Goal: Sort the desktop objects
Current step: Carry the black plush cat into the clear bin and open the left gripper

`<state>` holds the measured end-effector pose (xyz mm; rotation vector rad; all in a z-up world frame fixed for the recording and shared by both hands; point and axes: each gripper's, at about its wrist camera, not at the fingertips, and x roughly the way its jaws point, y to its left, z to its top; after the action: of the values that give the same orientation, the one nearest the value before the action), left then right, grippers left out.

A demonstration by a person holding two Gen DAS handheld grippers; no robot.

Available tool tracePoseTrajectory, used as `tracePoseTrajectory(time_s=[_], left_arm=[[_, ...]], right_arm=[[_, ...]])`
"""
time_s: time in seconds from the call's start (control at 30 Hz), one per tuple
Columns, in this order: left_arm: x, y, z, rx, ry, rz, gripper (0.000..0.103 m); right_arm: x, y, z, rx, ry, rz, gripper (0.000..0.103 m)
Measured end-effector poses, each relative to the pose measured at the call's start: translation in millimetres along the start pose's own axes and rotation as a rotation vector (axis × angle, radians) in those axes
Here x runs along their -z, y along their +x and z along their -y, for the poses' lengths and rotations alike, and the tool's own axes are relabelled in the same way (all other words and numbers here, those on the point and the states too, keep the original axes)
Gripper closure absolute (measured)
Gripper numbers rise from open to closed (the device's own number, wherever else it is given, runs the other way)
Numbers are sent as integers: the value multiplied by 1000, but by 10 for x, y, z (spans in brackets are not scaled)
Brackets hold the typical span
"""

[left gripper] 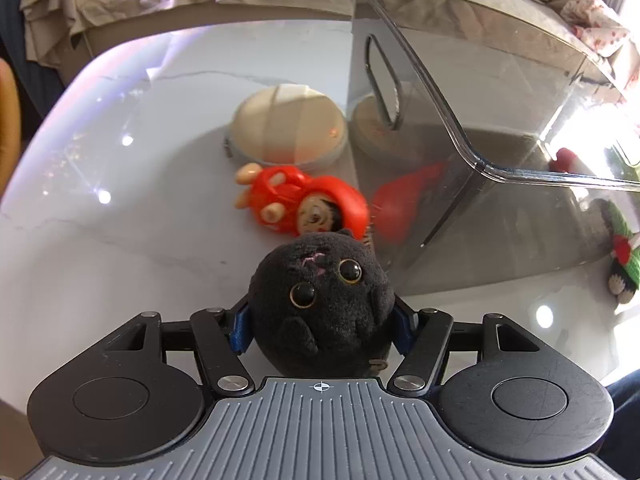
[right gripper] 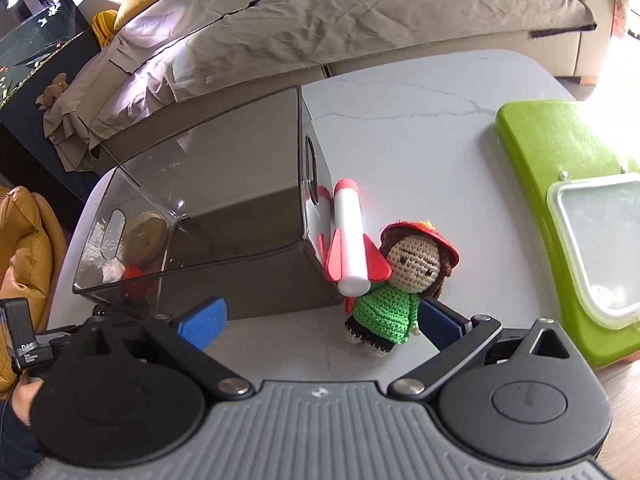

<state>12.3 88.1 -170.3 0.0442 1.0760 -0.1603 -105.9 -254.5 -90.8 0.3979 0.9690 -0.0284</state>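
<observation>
A black plush cat [left gripper: 320, 300] sits between the blue pads of my left gripper [left gripper: 322, 328], and both pads press into its sides. Just beyond it on the white marble table [left gripper: 120, 240] lie a red figure toy [left gripper: 304, 200] and a round beige case [left gripper: 288, 124]. A smoky clear bin [left gripper: 500, 120] stands to the right. In the right wrist view a crocheted doll [right gripper: 392, 292] in a green top and red hat stands beside the bin [right gripper: 208, 208], with a white and red foam rocket [right gripper: 352, 236] leaning against the wall. My right gripper [right gripper: 320, 312] is open, its right pad close to the doll.
A green board [right gripper: 560, 200] with a clear lidded container [right gripper: 600, 240] on it lies at the table's right edge. A sofa under a beige cover [right gripper: 320, 12] runs behind the table. The doll [left gripper: 624, 256] also shows past the bin's corner.
</observation>
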Motion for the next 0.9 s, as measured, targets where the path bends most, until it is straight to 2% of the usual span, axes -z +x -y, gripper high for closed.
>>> tracePoseTrajectory(time_s=[0.1, 0.27, 0.33, 0.43, 0.53, 0.6, 0.73, 0.83, 0.9], left_arm=[[-41, -195, -42, -21, 31, -30, 35], [-394, -749, 33, -30, 123, -92, 35], [-621, -1006, 123, -20, 147, -125, 35], [-1017, -1278, 262, 20, 123, -174, 35], [-1412, -1406, 506, 67, 98, -165, 35], [-1644, -1379, 641, 113, 83, -140, 35], [-2002, -981, 935, 184, 42, -132, 34], [-2056, -506, 1119, 167, 52, -204, 34], [-1961, -195, 1184, 139, 68, -273, 34]], right_arm=[[-6, 3, 8, -3, 12, -15, 0], [-45, -48, 9, -16, 14, -7, 0], [-63, -74, 8, -24, 8, 0, 0], [-80, -91, 25, -37, 5, 12, 0], [-106, -79, 70, -51, 15, 26, 0], [-119, -70, 113, -59, 28, 38, 0], [-158, -89, 272, -65, 61, 56, 0], [-198, -155, 440, -40, 79, 94, 0], [-218, -202, 554, -12, 83, 128, 0]])
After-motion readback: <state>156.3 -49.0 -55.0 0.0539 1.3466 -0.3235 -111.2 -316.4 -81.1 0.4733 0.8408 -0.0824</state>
